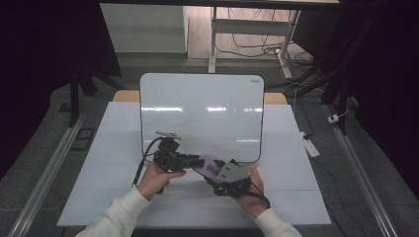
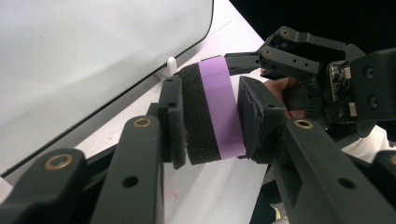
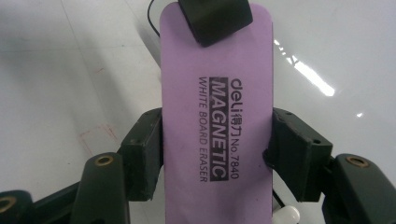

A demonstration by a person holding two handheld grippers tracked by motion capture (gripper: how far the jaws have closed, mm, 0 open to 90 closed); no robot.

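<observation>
High view: low in the frame, just below centre, the two hands meet over the white table (image 1: 123,197). The left gripper (image 1: 190,160) and the right gripper (image 1: 210,173) are both clamped on the purple eraser (image 1: 210,167); the left pads (image 2: 173,123) pinch its black felt and purple top, the right pads (image 3: 147,154) press its long sides. Beyond, at centre, stands the whiteboard (image 1: 200,116).
</observation>
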